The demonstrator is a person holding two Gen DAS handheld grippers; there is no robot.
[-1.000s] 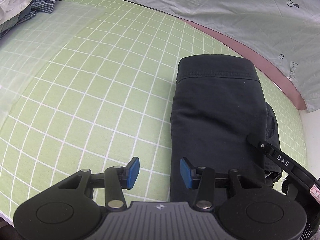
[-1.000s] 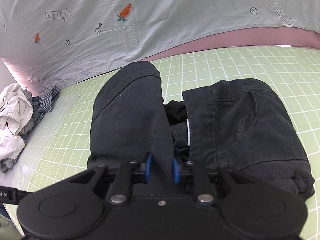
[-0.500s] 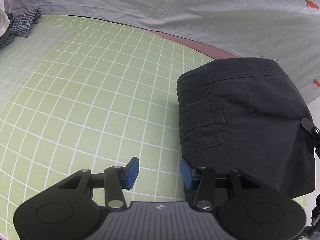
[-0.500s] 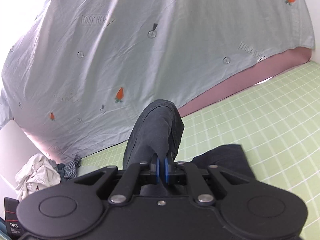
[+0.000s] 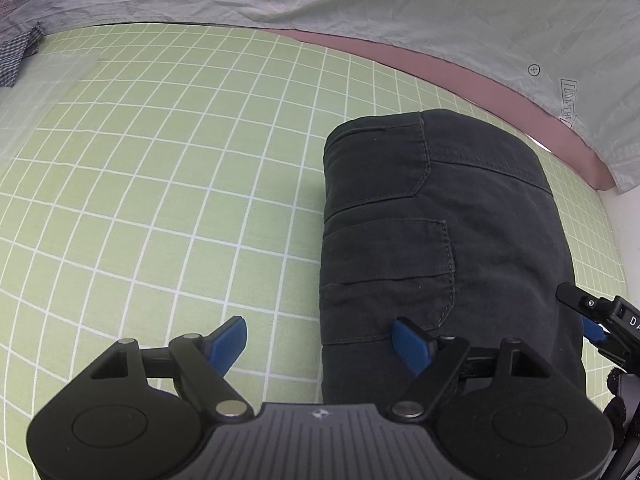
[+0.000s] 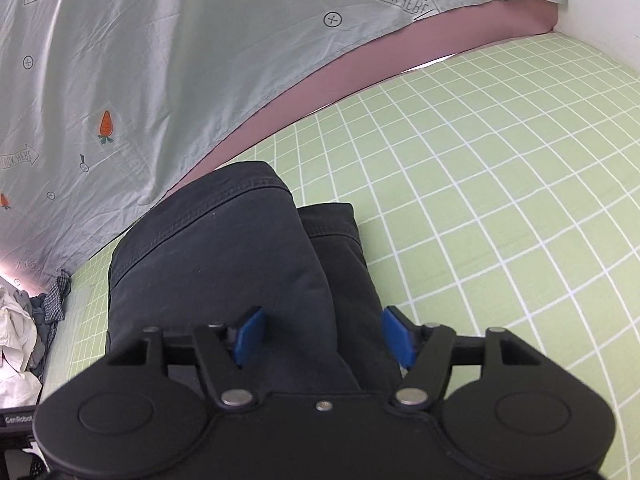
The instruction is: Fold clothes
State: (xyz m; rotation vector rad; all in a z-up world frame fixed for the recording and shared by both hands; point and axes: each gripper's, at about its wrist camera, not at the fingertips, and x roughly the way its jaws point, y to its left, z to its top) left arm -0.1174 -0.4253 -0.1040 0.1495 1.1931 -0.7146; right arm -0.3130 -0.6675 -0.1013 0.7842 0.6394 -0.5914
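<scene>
Grippers held one in each hand frame a pair of dark trousers (image 5: 460, 240) lying folded into a compact block on a green grid-patterned sheet (image 5: 160, 200). At far left in the left wrist view, a scrap of checked cloth (image 5: 18, 56) sits at the sheet's edge; next comes the left gripper (image 5: 320, 340), its blue pads spread wide and holding nothing, one finger over bare sheet and the other over the near corner of the trousers, so the bundle's left edge runs up between them. The trousers lie ahead and to the right of this tool, long axis pointing away toward the pale printed sheet (image 5: 400, 8) hung behind. In the right wrist view, a heap of rumpled laundry (image 6: 16, 340) waits at far left, then the right gripper (image 6: 322, 334), also wide apart and gripping nothing, straddling the near right part of the bundle where a lower layer shows past the top one. Judged from this, the trousers lie folded, within equal reach of both tools; whether another fold follows cannot be told.
</scene>
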